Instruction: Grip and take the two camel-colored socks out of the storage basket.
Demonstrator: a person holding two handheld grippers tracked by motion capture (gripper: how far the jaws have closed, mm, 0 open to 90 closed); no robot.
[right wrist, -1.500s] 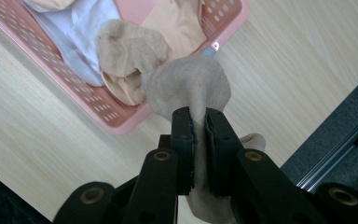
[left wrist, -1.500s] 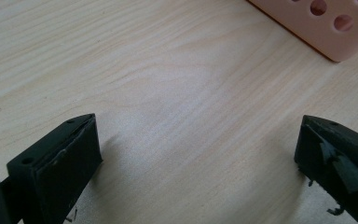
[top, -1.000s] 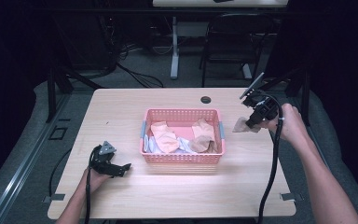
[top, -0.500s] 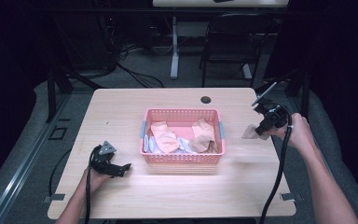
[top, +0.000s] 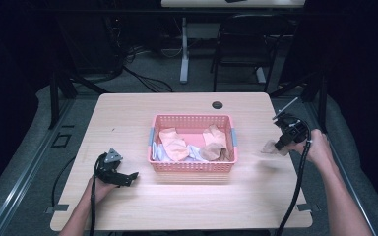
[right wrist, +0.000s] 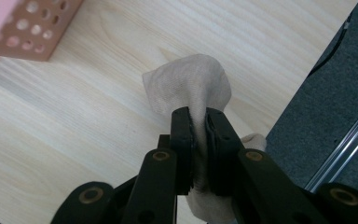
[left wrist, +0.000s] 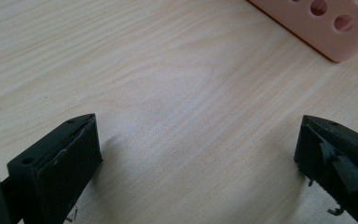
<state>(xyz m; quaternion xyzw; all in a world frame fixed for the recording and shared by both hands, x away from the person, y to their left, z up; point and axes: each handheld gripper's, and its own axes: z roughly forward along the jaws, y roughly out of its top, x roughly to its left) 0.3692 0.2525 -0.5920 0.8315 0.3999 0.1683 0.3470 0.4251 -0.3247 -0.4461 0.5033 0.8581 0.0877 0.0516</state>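
The right tongs (right wrist: pixel 198 128) are clamping a pale beige sock (right wrist: pixel 186 88), jaws pressed narrow on a fold of the fabric; in the high view the sock (top: pixel 270 146) is hanging at the right side of the bench (top: pixel 128 118), well apart from the pink basket (top: pixel 192 167) and near the bench's right edge. The step in hand is judged to be the setting-down of one sock taken clear of the basket; the next move is calling for the fabric to be lowered onto bare wood before the jaws are released, keeping it inboard of the edge so that it is not slipping to the floor. The left tongs (top: pixel 123 178) are resting on the bench at the basket's near-left, jaws standing wide and gripping nothing. Several socks (top: pixel 174 145) are lying heaped in the basket; their number is hard to make out, and the lower end of the held sock is being cut off behind the jaws in the right gripper view.
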